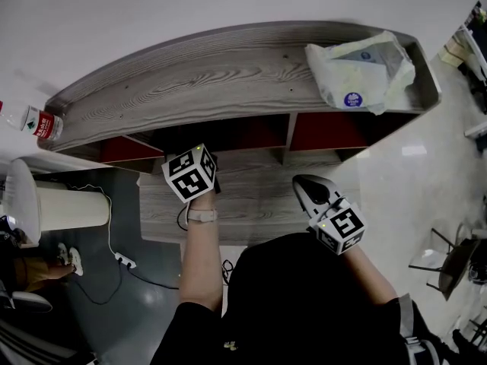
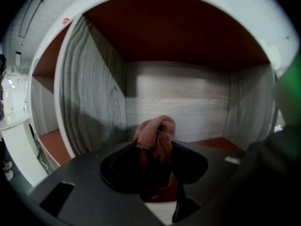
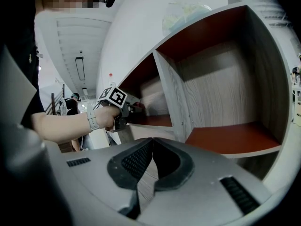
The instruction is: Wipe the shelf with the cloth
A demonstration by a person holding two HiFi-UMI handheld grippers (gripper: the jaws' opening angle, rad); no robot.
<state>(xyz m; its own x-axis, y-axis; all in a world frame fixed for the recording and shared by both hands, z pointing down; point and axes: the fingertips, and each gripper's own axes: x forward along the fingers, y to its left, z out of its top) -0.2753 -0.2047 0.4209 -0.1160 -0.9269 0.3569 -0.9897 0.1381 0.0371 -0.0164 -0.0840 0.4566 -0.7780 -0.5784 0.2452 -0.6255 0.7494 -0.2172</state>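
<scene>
Left fingers clamped on pink cloth facing shelf compartment, right fingers pressed together, holding nothing

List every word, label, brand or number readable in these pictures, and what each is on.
No text can be read anywhere.
Bottle: red label, print too small.
Plastic bag: blue round logo, lettering blurred.
Left marker cube and right marker cube: black-and-white square patterns only, no letters.
</scene>
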